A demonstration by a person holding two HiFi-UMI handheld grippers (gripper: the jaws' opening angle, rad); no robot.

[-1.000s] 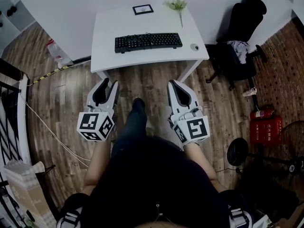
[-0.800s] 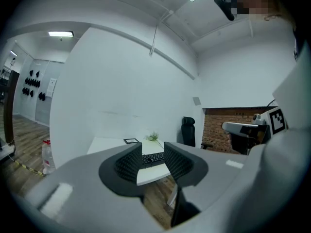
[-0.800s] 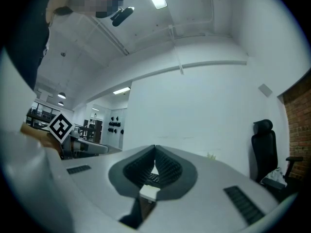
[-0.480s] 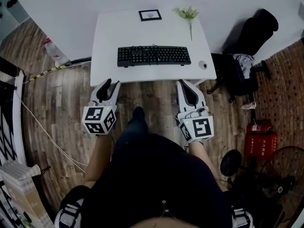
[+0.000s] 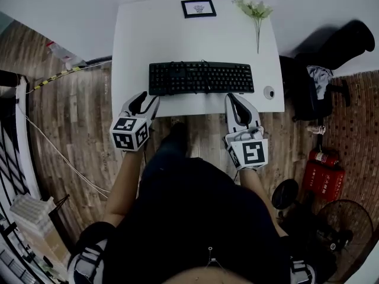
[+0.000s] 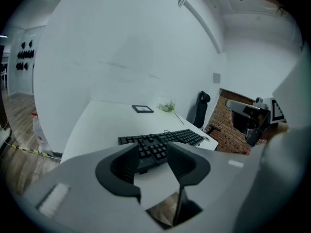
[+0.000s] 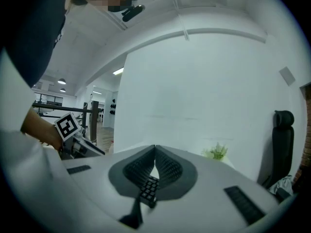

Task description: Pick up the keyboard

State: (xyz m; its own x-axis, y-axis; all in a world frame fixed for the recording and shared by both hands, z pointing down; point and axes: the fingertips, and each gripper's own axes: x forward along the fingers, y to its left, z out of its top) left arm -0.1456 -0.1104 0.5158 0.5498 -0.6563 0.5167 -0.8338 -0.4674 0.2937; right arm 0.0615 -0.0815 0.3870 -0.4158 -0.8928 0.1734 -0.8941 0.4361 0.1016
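White table is set against a white wall on wood plank floor; brickwork and an office chair are seen at the right. Black keyboard is laid flat, keys up, near the table's near edge, right of centre, long axis parallel to that edge. Picture frame and plant sprig are placed at the far edge. Left gripper: jaws opening, nothing between them. Right gripper: jaws pressed together, nothing gripped. Both are held at the near edge, just beside the keyboard's front.

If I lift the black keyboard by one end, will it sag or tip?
Probably stiff: the keyboard looks like a rigid one-piece slab. Long and thin, so a one-end lift would likely tip it. Lying flat on the desk, it shouldn't roll.
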